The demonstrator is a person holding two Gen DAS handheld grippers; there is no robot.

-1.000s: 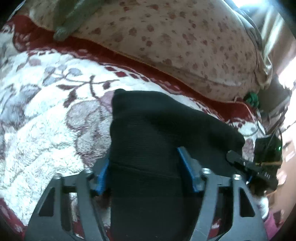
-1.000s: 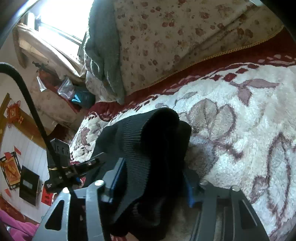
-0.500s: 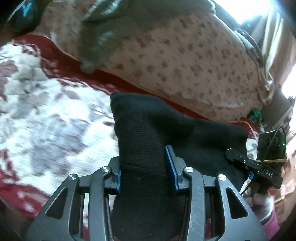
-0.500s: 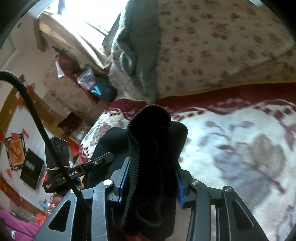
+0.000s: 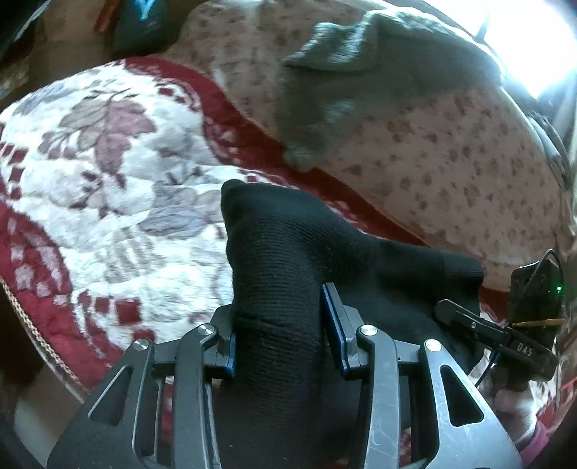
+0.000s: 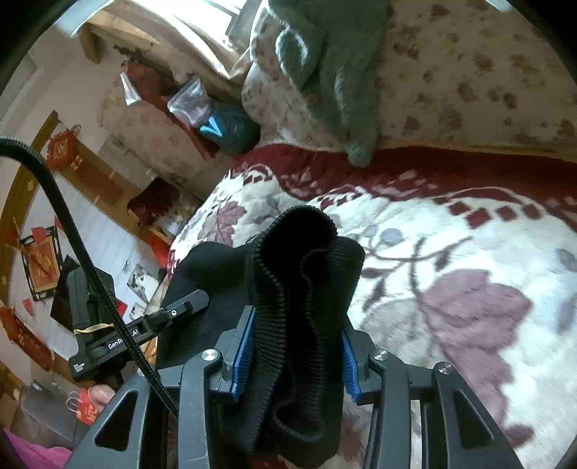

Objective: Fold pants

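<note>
The black knit pants (image 5: pixel 288 252) hang bunched between my two grippers, lifted above the bed. My left gripper (image 5: pixel 279 324) is shut on one end of the pants, the fabric filling the gap between its blue pads. My right gripper (image 6: pixel 294 346) is shut on the ribbed waistband end (image 6: pixel 306 259), which folds up in thick pleats. The right gripper also shows at the right of the left wrist view (image 5: pixel 497 339), and the left gripper at the left of the right wrist view (image 6: pixel 144 332). The rest of the pants hangs out of sight below.
A white and dark red floral blanket (image 5: pixel 108 180) covers the bed. A large floral duvet roll (image 5: pixel 450 144) with a grey towel (image 5: pixel 360 83) draped on it lies along the far side. A bright window (image 6: pixel 202 14) and wall clutter are at the left.
Both grippers closed tighter on the pants and lifted them off the blanket. Both views swung, and the grey towel and duvet came further into view.
</note>
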